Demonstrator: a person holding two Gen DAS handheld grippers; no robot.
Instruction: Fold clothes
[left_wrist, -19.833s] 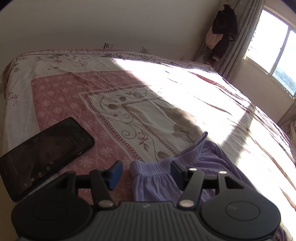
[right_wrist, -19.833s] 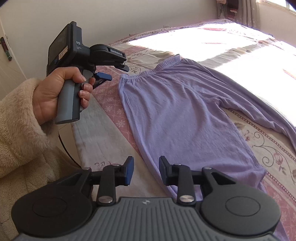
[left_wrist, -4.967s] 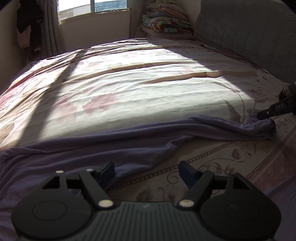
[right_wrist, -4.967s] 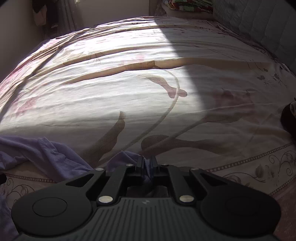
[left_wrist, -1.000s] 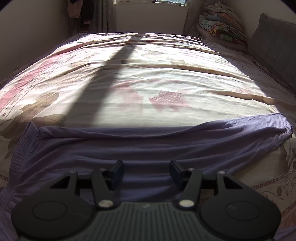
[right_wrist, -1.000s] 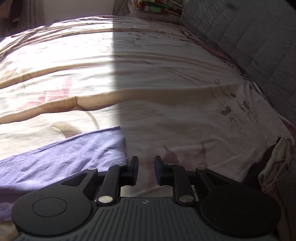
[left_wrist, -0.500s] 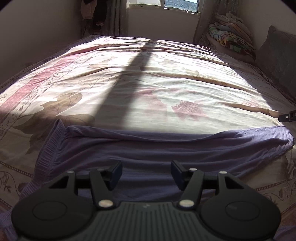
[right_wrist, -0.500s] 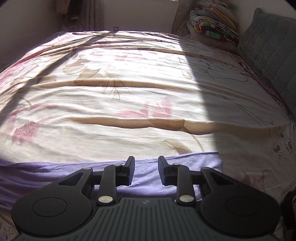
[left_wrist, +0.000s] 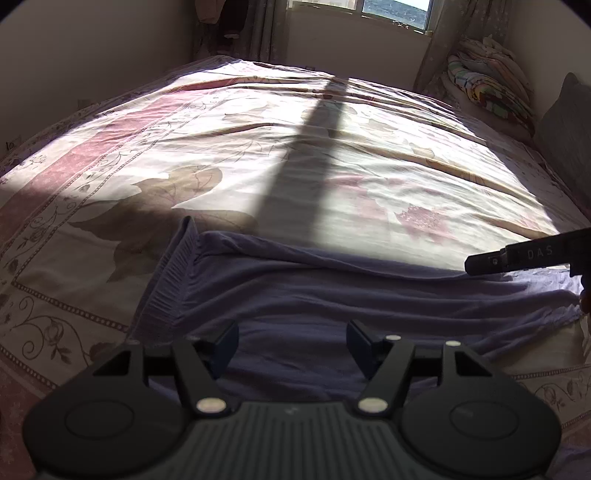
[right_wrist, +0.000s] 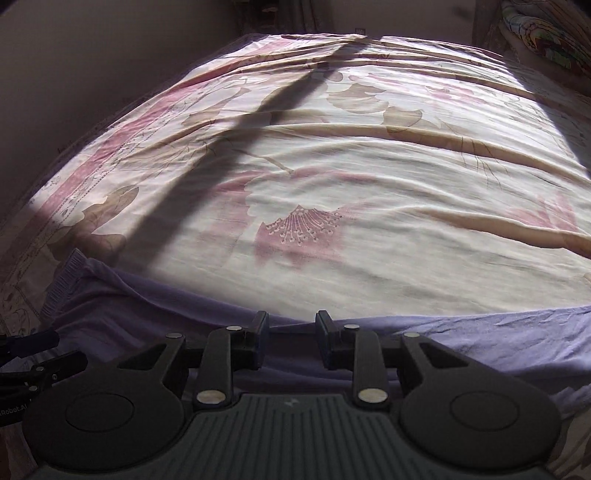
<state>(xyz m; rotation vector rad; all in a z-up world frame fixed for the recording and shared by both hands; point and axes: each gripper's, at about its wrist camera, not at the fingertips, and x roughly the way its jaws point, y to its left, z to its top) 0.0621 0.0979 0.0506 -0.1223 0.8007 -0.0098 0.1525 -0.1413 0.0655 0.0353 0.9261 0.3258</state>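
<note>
The purple trousers (left_wrist: 332, 295) now lie doubled lengthwise near the bed (left_wrist: 332, 155) edge (waistband left); both the left gripper (left_wrist: 291, 341) and right gripper (right_wrist: 290, 332), released, hover apart, empty; another fold seems due.

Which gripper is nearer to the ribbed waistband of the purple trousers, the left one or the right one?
Left. The left gripper hangs open over the purple trousers, close beside the ribbed waistband. The right gripper hangs open farther along the legs; the waistband lies far off to its left.
</note>
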